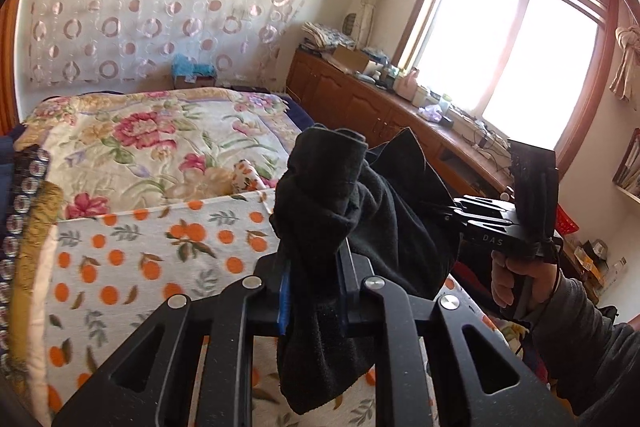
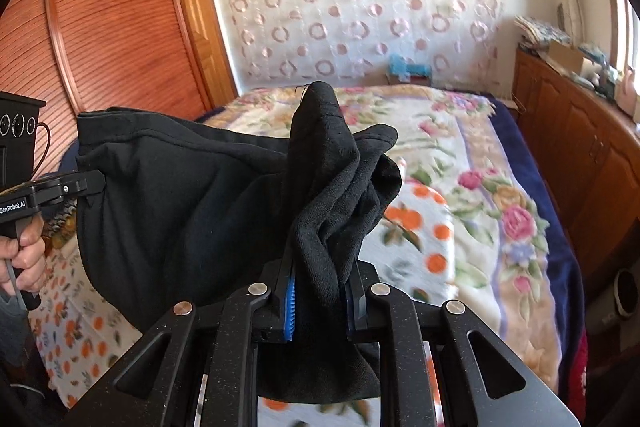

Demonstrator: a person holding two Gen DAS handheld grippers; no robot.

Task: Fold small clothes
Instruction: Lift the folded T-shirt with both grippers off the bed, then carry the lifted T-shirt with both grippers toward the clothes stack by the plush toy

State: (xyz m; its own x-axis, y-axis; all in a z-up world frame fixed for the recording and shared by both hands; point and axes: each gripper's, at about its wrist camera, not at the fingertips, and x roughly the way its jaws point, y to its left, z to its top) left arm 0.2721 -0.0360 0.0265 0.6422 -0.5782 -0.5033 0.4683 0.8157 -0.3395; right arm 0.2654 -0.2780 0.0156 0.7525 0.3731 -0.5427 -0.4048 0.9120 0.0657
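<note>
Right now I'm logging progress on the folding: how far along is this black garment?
Done: the black garment is lifted off the orange-print blanket. In hand: the left gripper and right gripper each clamp a bunched end, with the cloth hanging between them. Left: no fold shows yet, so it must be laid flat and folded.

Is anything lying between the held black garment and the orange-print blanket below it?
Nothing visible: the black garment hangs clamped in the left gripper and right gripper, above bare orange-print blanket.
</note>
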